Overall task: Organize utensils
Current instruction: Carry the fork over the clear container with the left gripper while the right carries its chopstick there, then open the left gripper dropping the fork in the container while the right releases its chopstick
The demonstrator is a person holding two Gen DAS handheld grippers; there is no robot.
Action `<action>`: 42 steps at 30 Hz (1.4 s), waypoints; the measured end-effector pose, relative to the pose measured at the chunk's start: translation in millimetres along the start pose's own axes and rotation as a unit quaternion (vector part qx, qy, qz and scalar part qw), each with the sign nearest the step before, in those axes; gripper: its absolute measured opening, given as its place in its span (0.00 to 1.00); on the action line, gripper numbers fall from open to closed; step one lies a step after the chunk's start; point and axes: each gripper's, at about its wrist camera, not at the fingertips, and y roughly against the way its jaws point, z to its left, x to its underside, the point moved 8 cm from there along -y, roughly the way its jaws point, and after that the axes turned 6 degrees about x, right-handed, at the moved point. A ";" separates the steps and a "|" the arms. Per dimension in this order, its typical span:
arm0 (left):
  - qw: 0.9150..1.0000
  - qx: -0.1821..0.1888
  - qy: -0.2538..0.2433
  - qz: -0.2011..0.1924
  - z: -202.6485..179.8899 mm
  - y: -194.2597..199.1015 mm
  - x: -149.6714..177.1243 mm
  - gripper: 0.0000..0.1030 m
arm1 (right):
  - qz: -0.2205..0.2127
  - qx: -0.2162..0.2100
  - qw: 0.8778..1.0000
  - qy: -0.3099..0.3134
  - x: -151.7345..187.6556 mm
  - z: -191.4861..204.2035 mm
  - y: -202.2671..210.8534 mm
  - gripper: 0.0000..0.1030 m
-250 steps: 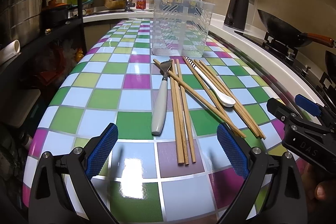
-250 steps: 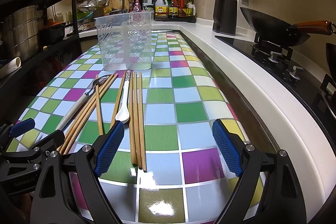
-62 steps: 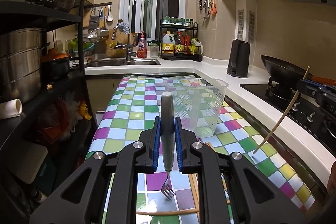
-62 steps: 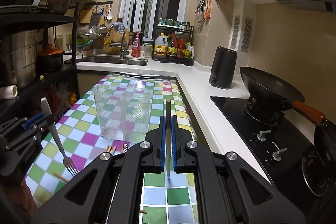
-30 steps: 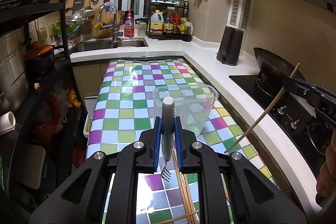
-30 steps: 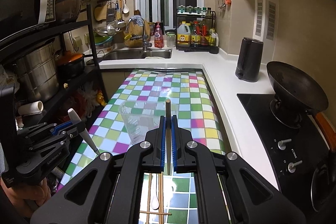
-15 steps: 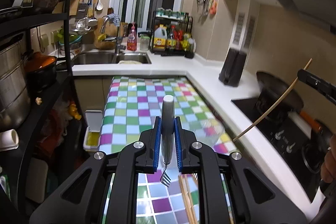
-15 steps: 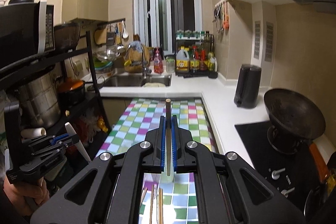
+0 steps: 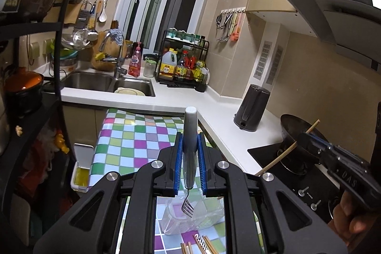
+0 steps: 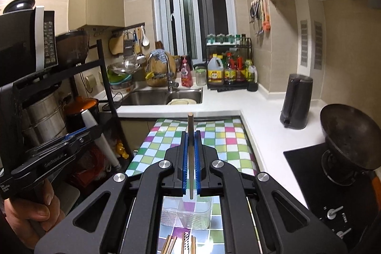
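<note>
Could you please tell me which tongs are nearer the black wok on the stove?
Right. The right tongs, holding a chopstick, are beside the wok; the left tongs are over the checkered table.

Container (image 10: 188,213) on checkered table (image 10: 221,135), chopsticks (image 10: 188,243) before it; sink (image 10: 162,97) behind; stove (image 10: 333,182) right.

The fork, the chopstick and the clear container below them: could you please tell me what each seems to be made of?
Fork: shiny head and tines look like polished steel; the matte pale grey handle is probably plastic, possibly ceramic.
Chopstick: plain tan, dull finish, likely bamboo or wood.
Container: see-through with soft glints and thin walls, so probably clear plastic rather than glass.
</note>
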 end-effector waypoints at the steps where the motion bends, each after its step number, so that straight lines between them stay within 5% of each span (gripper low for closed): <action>1: 1.000 -0.001 0.001 0.002 1.7 -8.5 3.9 0.12 | 0.005 -0.002 1.000 0.000 5.4 0.6 -6.9 0.05; 15: 0.996 -0.020 0.021 0.085 32.0 -77.9 94.4 0.12 | 0.112 -0.010 0.994 -0.001 101.7 -3.6 -86.9 0.05; 24: 0.993 -0.019 0.012 0.119 29.3 -92.4 120.3 0.12 | 0.115 -0.006 0.993 -0.005 112.7 -7.4 -89.6 0.07; 29: 0.993 -0.026 0.009 0.112 28.3 -88.7 117.0 0.31 | 0.108 -0.005 0.994 0.000 108.2 -7.3 -84.3 0.13; 31: 0.994 -0.028 0.009 0.109 27.4 -85.3 113.1 0.34 | 0.106 -0.001 0.994 -0.001 105.8 -8.5 -81.8 0.31; 33: 0.994 -0.031 0.005 0.103 25.2 -82.7 110.0 0.39 | 0.103 0.004 0.995 -0.004 103.5 -10.5 -78.4 0.37; 42: 0.996 -0.044 0.001 0.072 18.8 -58.8 88.8 0.53 | 0.089 0.030 0.996 -0.010 87.8 -20.5 -56.2 0.42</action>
